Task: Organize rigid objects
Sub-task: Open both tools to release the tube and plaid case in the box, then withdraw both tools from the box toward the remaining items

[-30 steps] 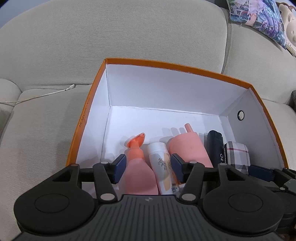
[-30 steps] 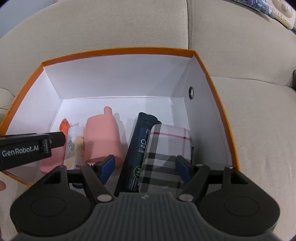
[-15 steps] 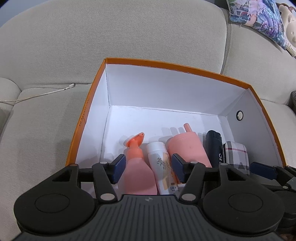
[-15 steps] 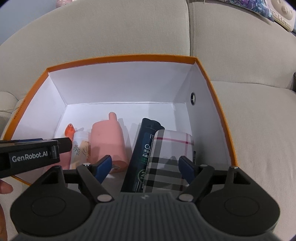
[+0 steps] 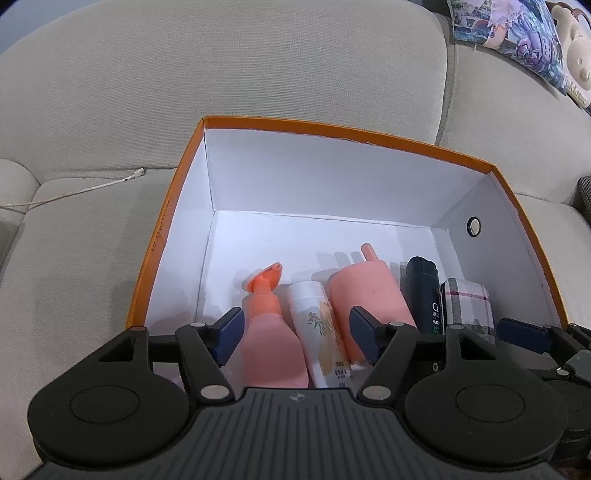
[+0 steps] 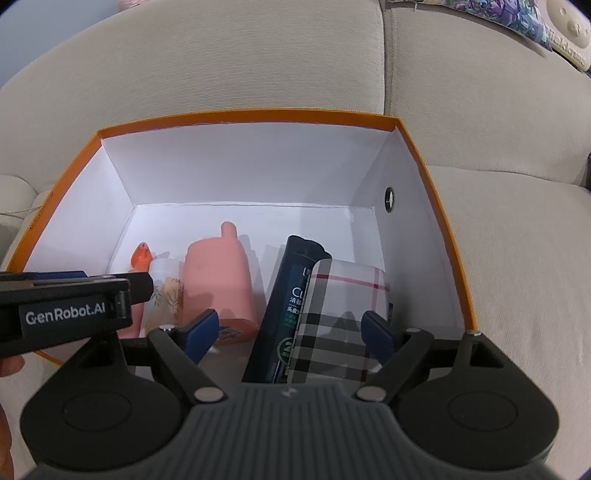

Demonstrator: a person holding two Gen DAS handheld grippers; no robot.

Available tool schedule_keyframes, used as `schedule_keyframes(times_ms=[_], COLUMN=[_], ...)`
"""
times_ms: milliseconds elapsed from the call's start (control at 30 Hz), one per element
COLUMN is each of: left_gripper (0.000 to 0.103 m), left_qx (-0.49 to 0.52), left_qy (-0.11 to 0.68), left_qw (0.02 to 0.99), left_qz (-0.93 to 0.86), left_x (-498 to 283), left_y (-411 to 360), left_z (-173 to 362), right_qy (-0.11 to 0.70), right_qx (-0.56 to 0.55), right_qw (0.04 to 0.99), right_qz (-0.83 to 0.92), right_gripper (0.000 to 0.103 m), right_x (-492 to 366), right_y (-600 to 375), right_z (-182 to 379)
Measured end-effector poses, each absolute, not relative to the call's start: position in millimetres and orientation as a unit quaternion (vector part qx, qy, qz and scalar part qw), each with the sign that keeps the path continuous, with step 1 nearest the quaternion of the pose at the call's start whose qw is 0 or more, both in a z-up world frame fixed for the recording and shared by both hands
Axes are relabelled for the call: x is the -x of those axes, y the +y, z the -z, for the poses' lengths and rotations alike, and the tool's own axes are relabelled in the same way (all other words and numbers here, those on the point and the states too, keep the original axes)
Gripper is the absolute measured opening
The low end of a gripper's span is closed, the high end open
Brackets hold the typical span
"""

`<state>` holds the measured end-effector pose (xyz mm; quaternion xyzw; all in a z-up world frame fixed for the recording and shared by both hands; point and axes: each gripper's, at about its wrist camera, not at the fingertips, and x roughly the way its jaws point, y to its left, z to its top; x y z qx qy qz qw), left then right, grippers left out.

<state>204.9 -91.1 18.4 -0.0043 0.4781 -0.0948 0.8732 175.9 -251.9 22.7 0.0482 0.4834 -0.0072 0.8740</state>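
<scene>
An orange-rimmed white box (image 5: 332, 127) stands on a beige sofa. Side by side along its near wall lie a pink pump bottle (image 5: 271, 332), a white printed tube (image 5: 317, 328), a pink spouted bottle (image 5: 369, 291), a dark bottle (image 5: 424, 295) and a plaid case (image 5: 467, 306). My left gripper (image 5: 297, 334) hovers over the pump bottle and tube, jaws opening, pads not pressing on either. My right gripper (image 6: 290, 332) hangs over the dark bottle (image 6: 295, 295) and plaid case (image 6: 343, 314), jaws opening too, gripping nothing. The left gripper (image 6: 74, 299) shows at the left in the right wrist view.
The far half of the box floor (image 6: 258, 221) is bare. The sofa backrest (image 5: 258, 66) rises behind the box. A white cable (image 5: 85, 190) lies on the left seat cushion. A printed cushion (image 5: 517, 33) sits at the top right.
Both grippers' jaws have spread wider. The right gripper has drawn back a little from the box. The items in the box lie where they were.
</scene>
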Motion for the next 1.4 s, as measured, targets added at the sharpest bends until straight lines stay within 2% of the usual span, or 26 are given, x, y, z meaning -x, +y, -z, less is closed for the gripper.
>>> schedule_keyframes(times_ms=[67,200,267,400,500,1400], left_gripper=[0.078,0.087,0.087,0.088,0.092,0.092], left_qx=[0.007,0.013,0.008,0.005,0.007,-0.013], left_qy=[0.478,0.479,0.475,0.471,0.464,0.44], left_qw=[0.873,0.872,0.874,0.877,0.882,0.896], left_qz=[0.094,0.103,0.1,0.094,0.085,0.066], left_x=[-205,-203,-201,-198,-198,-174], left_y=[-91,-92,-94,-94,-92,-80], left_z=[-20,-23,-24,-26,-29,-65], right_qy=[0.483,0.482,0.48,0.479,0.48,0.458], right_qx=[-0.047,-0.043,-0.04,-0.038,-0.038,-0.029], right_qw=[0.874,0.875,0.877,0.877,0.877,0.889], right_qz=[0.007,0.006,0.007,0.007,0.008,0.005], right_gripper=[0.085,0.086,0.09,0.09,0.09,0.091], right_x=[-176,-175,-173,-172,-172,-150], right_y=[-252,-250,-250,-251,-253,-252], right_z=[-23,-26,-28,-29,-30,-56])
